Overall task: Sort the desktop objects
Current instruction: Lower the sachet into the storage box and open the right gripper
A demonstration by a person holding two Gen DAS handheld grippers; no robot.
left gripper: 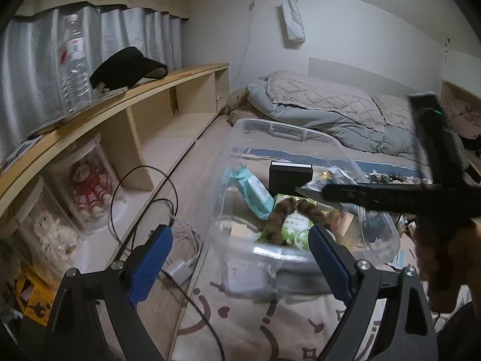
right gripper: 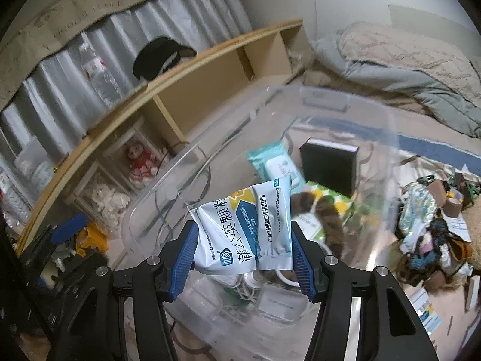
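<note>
A clear plastic bin (left gripper: 375, 162) (right gripper: 345, 102) stands on the floor mat. It holds a teal wipes pack (left gripper: 252, 189) (right gripper: 276, 165), a black box (left gripper: 290, 176) (right gripper: 329, 165), a green pack (left gripper: 288, 225) and a brown furry strip (left gripper: 279, 219) (right gripper: 329, 219). My right gripper (right gripper: 243, 246) is shut on a white and blue medicine sachet (right gripper: 243, 228), held above the bin; it reaches in from the right in the left wrist view (left gripper: 309, 191). My left gripper (left gripper: 237, 258) is open and empty at the bin's near wall.
A low wooden shelf (left gripper: 120, 102) runs along the left with a black visor (left gripper: 126, 66), a water bottle (left gripper: 73, 57) and toy jars (left gripper: 87, 186). Cables (left gripper: 168, 210) lie left of the bin. A pile of loose items (right gripper: 433, 225) lies right of it. A bed (left gripper: 330, 108) is behind.
</note>
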